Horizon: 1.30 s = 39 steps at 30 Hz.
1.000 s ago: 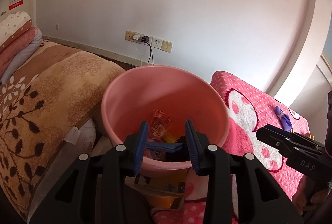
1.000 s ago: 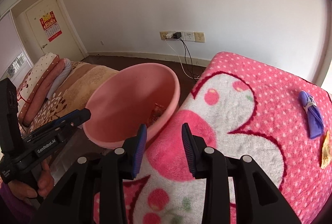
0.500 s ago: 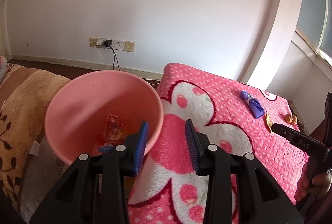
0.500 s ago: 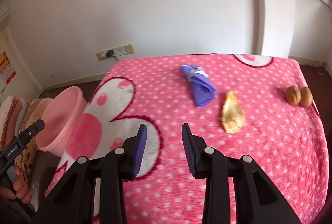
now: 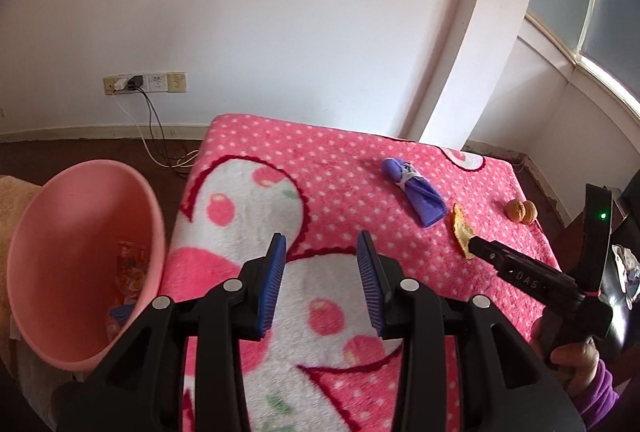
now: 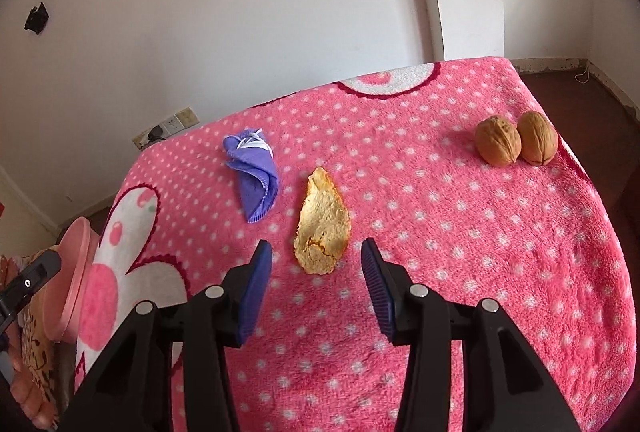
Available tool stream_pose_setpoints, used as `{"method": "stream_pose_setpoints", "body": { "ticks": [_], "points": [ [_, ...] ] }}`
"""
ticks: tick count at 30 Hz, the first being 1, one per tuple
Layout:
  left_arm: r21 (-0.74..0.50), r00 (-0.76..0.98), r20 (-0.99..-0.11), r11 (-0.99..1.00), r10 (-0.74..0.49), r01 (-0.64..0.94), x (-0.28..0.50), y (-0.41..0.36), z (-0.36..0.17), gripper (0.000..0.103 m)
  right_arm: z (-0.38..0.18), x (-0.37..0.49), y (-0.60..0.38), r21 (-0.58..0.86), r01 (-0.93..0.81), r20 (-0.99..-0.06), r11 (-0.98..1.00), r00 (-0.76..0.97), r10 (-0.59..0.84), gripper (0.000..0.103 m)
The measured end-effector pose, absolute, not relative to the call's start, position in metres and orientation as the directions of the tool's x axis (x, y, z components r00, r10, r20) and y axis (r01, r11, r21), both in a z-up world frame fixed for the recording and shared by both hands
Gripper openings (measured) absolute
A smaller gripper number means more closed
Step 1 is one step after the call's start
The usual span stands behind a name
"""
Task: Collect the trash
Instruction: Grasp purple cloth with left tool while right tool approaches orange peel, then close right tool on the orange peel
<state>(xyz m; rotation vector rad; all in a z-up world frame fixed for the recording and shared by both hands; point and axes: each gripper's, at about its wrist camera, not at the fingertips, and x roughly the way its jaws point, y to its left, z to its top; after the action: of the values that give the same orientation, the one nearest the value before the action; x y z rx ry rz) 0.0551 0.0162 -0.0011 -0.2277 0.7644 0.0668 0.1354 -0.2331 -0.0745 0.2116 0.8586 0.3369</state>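
Observation:
An orange peel lies on the pink dotted blanket, just ahead of my open, empty right gripper. The peel also shows in the left wrist view, touched by the right gripper's tip. A folded purple cloth lies left of the peel, and two walnuts sit at the far right. A pink bin with wrappers inside stands off the blanket's left edge. My left gripper is open and empty over the blanket beside the bin.
A white wall with sockets and cables is behind the blanket. Brown floor lies beyond the blanket's far edge. A patterned brown cover is at the left beyond the bin. The blanket drops off at its right edge.
Both grippers swung right, away from the bin. The right gripper came close to the orange peel. The left gripper now faces the blanket with the bin at its left.

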Motion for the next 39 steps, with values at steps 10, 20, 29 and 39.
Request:
{"method": "stream_pose_setpoints", "body": {
  "ticks": [10, 20, 29, 39],
  "points": [
    [-0.222, 0.652, -0.744, 0.974, -0.142, -0.042, 0.138, -0.043, -0.026, 0.037, -0.084, 0.144, -0.233, 0.339, -0.214, -0.694, 0.916, 0.601, 0.397, 0.046],
    [-0.243, 0.593, -0.787, 0.969, -0.167, -0.050, 0.179, -0.069, -0.058, 0.037, -0.087, 0.147, -0.241, 0.387, -0.212, -0.684, 0.898, 0.587, 0.433, 0.019],
    [-0.251, 0.586, -0.793, 0.966, -0.170, -0.060, 0.193, -0.080, -0.073, 0.037, -0.078, 0.142, -0.264, 0.401, -0.140, -0.636, 0.905, 0.669, 0.385, 0.017],
    [-0.233, 0.625, -0.764, 0.972, -0.159, -0.038, 0.188, -0.091, -0.069, 0.011, -0.079, 0.145, -0.266, 0.400, -0.136, -0.644, 0.907, 0.663, 0.383, 0.017]
  ]
}}
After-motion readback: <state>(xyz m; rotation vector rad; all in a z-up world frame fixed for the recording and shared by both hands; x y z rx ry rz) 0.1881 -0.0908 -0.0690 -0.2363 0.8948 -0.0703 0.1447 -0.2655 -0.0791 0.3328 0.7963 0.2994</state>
